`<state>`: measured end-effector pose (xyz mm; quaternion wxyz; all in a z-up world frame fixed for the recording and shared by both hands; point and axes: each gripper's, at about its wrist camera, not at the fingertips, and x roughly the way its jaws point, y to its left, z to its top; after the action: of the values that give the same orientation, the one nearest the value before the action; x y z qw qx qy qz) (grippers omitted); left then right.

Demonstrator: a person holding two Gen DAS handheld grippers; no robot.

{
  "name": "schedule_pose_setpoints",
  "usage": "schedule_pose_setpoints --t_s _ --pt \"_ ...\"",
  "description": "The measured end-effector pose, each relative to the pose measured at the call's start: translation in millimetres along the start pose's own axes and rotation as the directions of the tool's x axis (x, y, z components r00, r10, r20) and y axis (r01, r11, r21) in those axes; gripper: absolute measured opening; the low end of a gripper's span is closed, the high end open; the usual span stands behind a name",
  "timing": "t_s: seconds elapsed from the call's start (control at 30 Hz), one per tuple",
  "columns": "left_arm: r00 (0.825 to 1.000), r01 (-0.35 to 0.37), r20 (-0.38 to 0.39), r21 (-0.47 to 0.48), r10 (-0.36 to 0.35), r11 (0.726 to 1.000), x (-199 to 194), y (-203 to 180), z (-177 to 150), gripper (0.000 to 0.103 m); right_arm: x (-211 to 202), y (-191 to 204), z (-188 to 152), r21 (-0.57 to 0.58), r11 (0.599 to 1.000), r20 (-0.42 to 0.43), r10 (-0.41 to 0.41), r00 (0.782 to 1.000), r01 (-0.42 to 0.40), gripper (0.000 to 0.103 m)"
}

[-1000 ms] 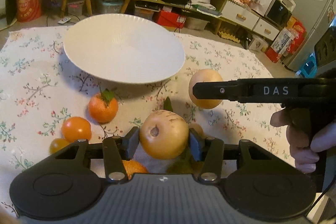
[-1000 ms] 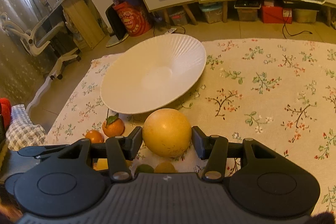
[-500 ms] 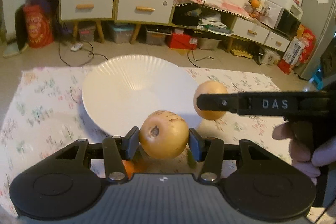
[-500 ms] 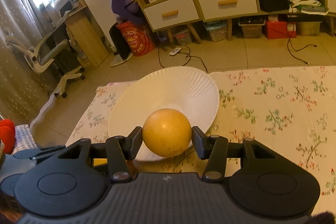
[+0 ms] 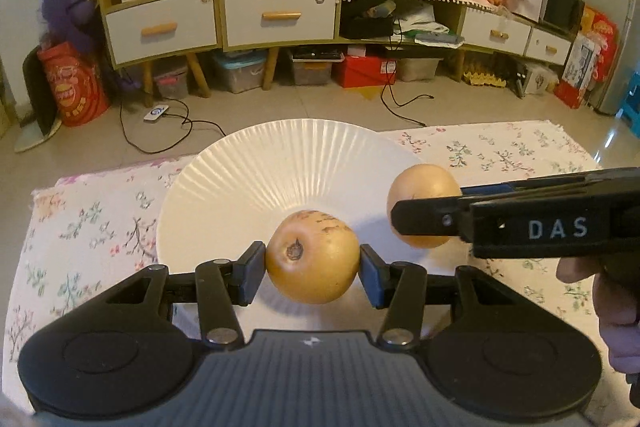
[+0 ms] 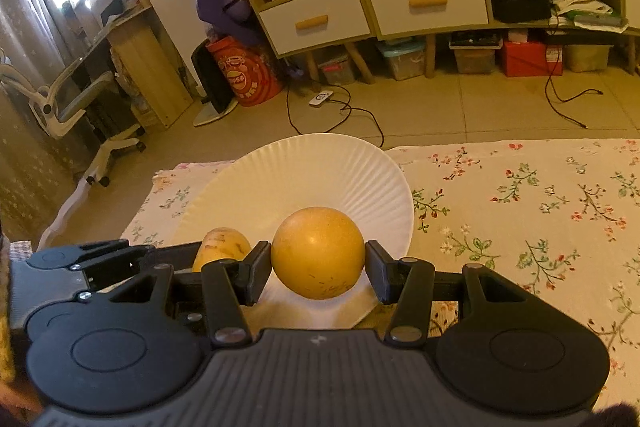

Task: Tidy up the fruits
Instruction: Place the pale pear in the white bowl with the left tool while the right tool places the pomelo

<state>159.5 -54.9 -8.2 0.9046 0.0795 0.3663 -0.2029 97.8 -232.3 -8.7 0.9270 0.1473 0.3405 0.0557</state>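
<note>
My left gripper (image 5: 312, 263) is shut on a yellow-brown pear (image 5: 313, 255) with brown marks and its dark calyx facing the camera, held above the near part of a white ribbed plate (image 5: 256, 179). My right gripper (image 6: 318, 261) is shut on a smoother round yellow pear (image 6: 318, 253), also over the plate (image 6: 304, 175). In the left wrist view the right gripper's pear (image 5: 424, 195) hangs to the right above the plate's edge. In the right wrist view the left gripper's pear (image 6: 222, 247) shows to the left.
The plate rests near the far left corner of a floral tablecloth (image 6: 540, 211). A hand (image 5: 620, 315) holds the right gripper's handle. Beyond the table are a tiled floor with cables and shelves with drawers (image 5: 280, 15).
Both grippers carried their pears forward from above the loose oranges to over the plate. The oranges on the cloth have dropped out of view.
</note>
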Motion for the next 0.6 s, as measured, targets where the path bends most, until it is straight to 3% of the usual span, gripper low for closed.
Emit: schedule_pose_setpoints --t_s 0.6 --pt "0.999 -0.032 -0.005 0.019 0.032 0.999 30 13 11 0.035 20 -4 8 0.018 1.0 0.005 0.011 1.0 -0.011 0.047"
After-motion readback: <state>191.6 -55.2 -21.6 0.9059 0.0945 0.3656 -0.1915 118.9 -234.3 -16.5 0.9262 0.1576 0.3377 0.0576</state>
